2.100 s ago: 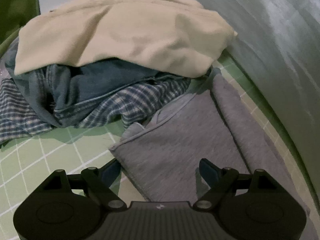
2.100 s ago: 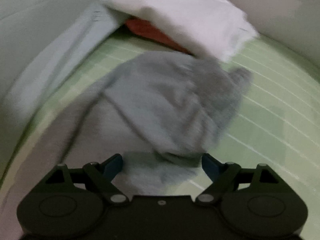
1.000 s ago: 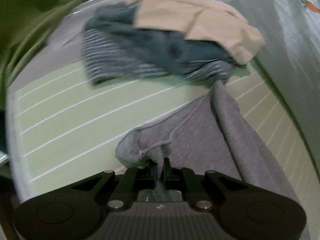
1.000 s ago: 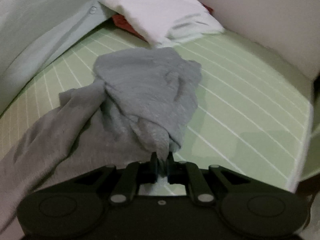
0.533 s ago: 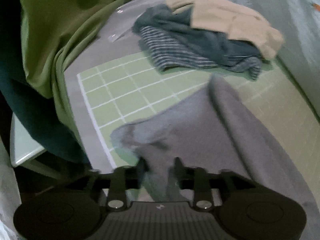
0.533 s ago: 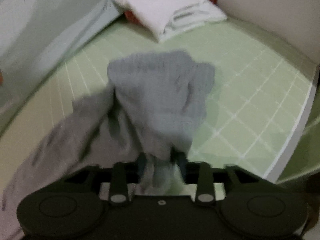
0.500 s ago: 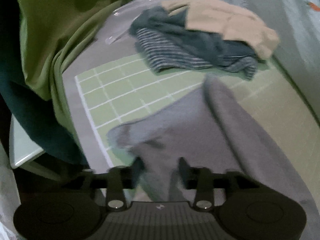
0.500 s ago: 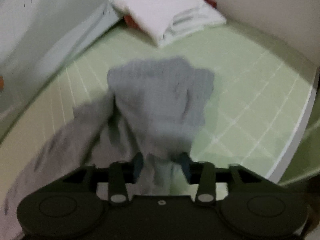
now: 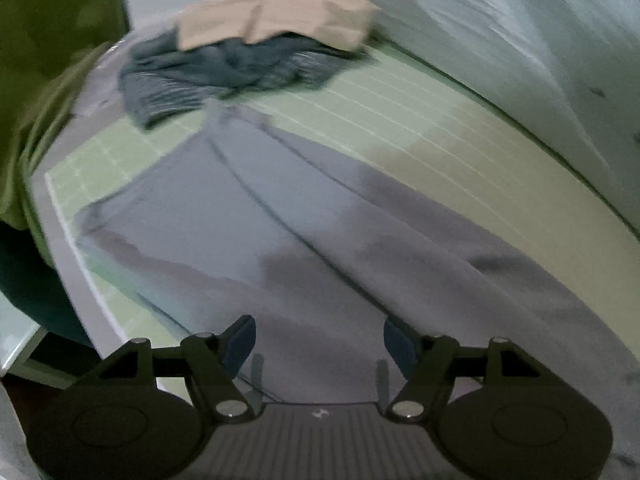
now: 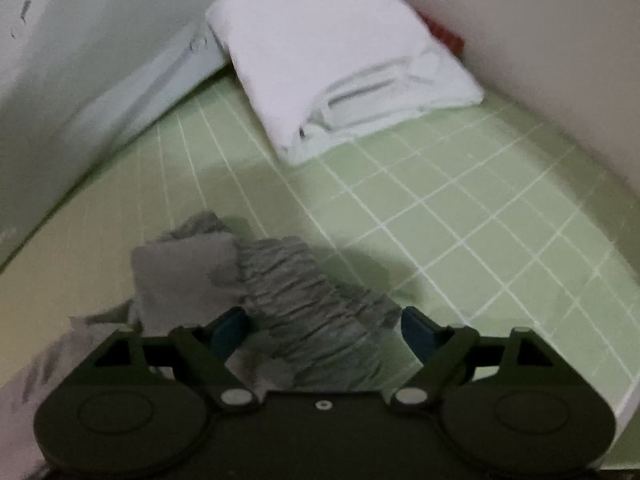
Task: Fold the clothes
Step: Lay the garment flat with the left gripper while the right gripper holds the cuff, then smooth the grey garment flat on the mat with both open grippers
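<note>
A grey garment (image 9: 312, 216) lies spread along the green gridded mat (image 9: 420, 120). My left gripper (image 9: 319, 343) hovers over one end of it with its jaws opening; the blue pads stand wide apart and press on nothing. In the right wrist view the garment's ribbed grey waistband end (image 10: 304, 300) is bunched on the mat (image 10: 480, 220). My right gripper (image 10: 323, 330) hangs over it with jaws opening, the cloth lying loose between and under the pads.
A pile with a beige garment (image 9: 276, 16) over blue checked clothes (image 9: 224, 68) sits at the far end. A folded white stack (image 10: 332, 64) lies on something red (image 10: 448, 38). Pale bedding (image 9: 520, 40) borders the mat; green fabric (image 9: 52, 52) hangs left.
Both grippers were shut on the ends of the grey garment a second ago; both have let go and opened wide. The garment now lies stretched out on the mat.
</note>
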Demonstrator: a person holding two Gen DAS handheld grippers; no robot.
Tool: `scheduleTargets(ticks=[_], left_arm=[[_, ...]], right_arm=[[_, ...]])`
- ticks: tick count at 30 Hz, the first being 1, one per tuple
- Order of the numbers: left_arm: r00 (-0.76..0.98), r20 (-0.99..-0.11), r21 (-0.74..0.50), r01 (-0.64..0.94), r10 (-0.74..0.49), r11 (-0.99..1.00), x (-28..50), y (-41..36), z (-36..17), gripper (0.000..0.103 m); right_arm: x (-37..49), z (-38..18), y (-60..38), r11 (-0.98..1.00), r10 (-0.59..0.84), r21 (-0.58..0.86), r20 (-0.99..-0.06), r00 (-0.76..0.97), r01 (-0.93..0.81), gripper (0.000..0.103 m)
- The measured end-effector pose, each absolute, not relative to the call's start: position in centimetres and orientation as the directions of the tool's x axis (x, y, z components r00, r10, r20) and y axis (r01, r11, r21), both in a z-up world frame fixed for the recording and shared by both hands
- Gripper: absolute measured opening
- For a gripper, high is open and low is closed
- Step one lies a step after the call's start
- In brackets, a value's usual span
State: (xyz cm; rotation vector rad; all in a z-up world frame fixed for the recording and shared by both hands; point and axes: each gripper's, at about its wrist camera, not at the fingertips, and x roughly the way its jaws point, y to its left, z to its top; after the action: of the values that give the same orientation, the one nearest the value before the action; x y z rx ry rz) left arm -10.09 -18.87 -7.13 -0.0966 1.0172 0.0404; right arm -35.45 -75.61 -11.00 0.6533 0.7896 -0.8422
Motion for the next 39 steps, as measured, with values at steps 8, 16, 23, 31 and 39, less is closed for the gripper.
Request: scheduleTargets(ticks=[8,16,23,31,39], left_arm=[[0.496,-0.868,-0.015,0.022,-0.024,1.000,-12.1,-23.4,-8.4,0.075],[0.462,-0.887,-0.003,0.008,-0.007,1.000,-11.8,-22.9,-9.3,0.075],[0.468,-0.884,0.016,0.019,0.006,1.000,-12.2,-21.3,-8.7,0.080],[0.478,-0.878,-0.017,0.057,-0.042,0.998,-10.3,-18.6,-7.6,0.080],[0.496,-0.864,-0.068,0.067,-0.092,0.995,-6.1,-17.0,-7.1,0.080]], right_arm=[[-37.4,-10.7,-75.5,0.544,-0.376,0.238,-0.788,0.487,0.805,0.024],[-42.4,-9.7,-77.3,0.325,-0.540,0.154,-0.780,0.317,0.933,0.039],[-40.5,-8.7,-72.6,0.421,-0.619,0.005,-0.729,0.291,0.907,0.096],[-32.2,-7.2,-63.1,0.661,-0.510,0.004,-0.731,0.454,0.750,0.099],[-27.2,-8.2,-59.2,0.693,-0.373,0.122,-0.783,0.498,0.710,0.098]])
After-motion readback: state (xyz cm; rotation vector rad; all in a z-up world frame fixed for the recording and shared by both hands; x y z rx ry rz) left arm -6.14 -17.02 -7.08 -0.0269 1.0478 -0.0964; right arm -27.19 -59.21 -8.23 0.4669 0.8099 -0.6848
